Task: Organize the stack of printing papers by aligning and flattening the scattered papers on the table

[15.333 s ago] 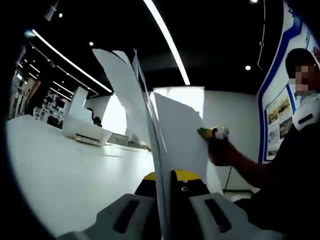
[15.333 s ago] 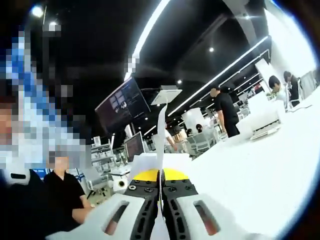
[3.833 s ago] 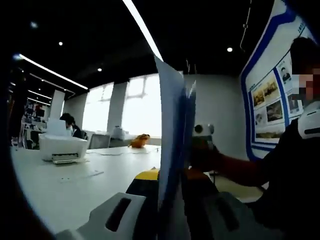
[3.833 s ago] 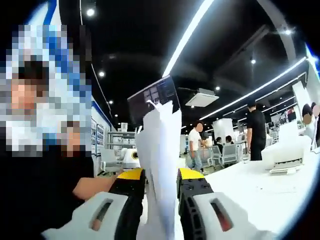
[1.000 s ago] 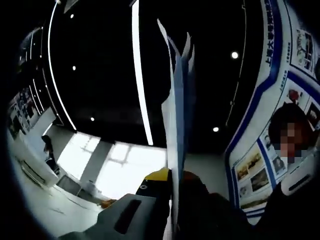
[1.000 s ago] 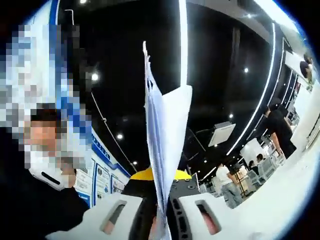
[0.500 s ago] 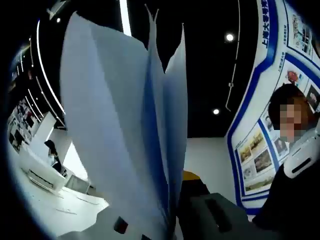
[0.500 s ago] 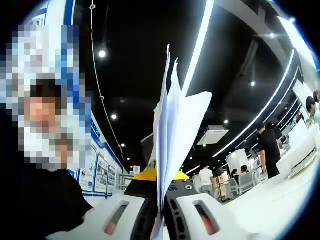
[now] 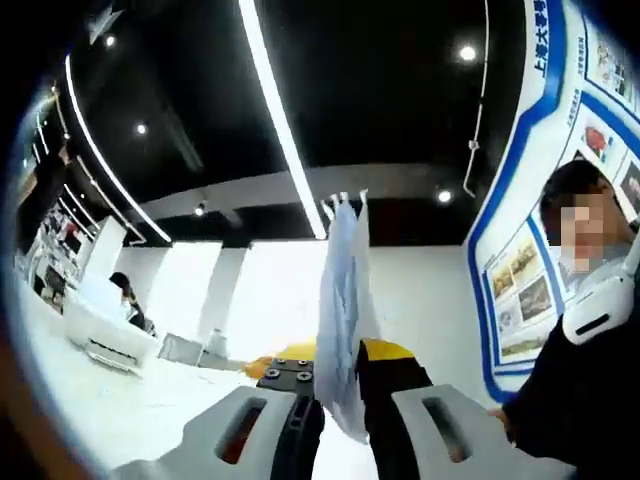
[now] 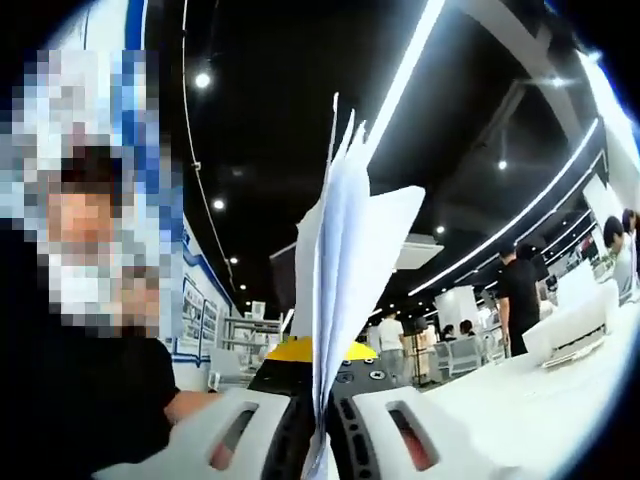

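In the left gripper view, the left gripper (image 9: 338,405) was clamped on the thin sheaf of white printing papers (image 9: 340,310), held upright above the white table (image 9: 150,410), its top corners splayed unevenly. In the right gripper view, the right gripper (image 10: 320,415) pinched the same sheaf (image 10: 345,290), sheets fanned apart at the top. The gathering looked done; squaring the edges and laying the stack flat apparently remained.

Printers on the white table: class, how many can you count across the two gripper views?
2. One printer sits at the left of the left gripper view, on the table. Another printer sits at the far right of the right gripper view. Others may be hidden behind the held papers.
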Available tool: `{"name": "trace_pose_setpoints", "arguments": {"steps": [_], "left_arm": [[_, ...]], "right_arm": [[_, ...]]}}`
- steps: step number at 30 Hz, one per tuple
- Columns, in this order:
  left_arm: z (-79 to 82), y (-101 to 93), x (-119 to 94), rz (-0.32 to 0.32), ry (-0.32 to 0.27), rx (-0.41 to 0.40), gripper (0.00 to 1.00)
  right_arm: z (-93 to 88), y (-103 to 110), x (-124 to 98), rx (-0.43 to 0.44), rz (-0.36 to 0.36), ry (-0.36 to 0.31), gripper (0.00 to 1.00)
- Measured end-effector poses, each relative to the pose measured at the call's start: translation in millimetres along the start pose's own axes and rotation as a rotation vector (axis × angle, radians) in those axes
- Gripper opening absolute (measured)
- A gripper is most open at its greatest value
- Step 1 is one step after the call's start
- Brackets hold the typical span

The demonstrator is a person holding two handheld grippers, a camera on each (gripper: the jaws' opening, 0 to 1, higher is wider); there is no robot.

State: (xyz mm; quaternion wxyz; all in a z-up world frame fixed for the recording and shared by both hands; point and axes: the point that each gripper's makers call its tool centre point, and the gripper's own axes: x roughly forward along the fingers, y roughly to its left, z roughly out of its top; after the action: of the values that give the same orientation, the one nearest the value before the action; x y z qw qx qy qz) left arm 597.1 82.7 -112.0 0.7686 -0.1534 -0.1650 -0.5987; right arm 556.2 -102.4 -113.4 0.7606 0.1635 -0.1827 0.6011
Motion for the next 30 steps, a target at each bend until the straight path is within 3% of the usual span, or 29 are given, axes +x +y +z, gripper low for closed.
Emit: {"name": "trace_pose_setpoints", "arguments": {"steps": [7,10,16,20,22,24,25,30], "left_arm": [[-32.4,-14.2,-2.7,-0.035,0.19,0.022,0.29],[-42.1,-17.4,-2.8,-0.053,0.236,-0.002,0.33],[-46.5,-14.3,-5.2,-0.055,0.218,-0.062,0.31],[-59.0,-17.6,-9.1,-0.072,0.261,-0.072,0.28],[-62.3,-18.1,-12.5,-0.075,0.273,-0.066,0.21],[-65.0,-20.9,-16.9,-0.099,0.287,-0.065,0.06],[-65.2,-20.9,-17.8,-0.098,0.286,-0.062,0.06],[-69.5,-0.7,-24.5,0.01,0.311,0.027,0.06]], "right_arm": [[-19.4,-4.7,-18.6,-0.009,0.017,0.141,0.0],[-22.0,-1.5,-24.0,-0.038,0.038,0.177,0.0],[-31.4,2.8,-31.2,-0.071,0.082,0.258,0.0],[-48.1,-1.3,-33.7,-0.093,0.08,0.322,0.0],[-59.4,-2.8,-33.2,-0.102,0.074,0.361,0.0],[-65.8,-4.6,-30.0,-0.101,0.062,0.373,0.0],[-68.1,-8.1,-29.0,-0.106,0.046,0.377,0.0],[-80.2,-30.5,-22.4,-0.137,-0.062,0.417,0.0]]}}
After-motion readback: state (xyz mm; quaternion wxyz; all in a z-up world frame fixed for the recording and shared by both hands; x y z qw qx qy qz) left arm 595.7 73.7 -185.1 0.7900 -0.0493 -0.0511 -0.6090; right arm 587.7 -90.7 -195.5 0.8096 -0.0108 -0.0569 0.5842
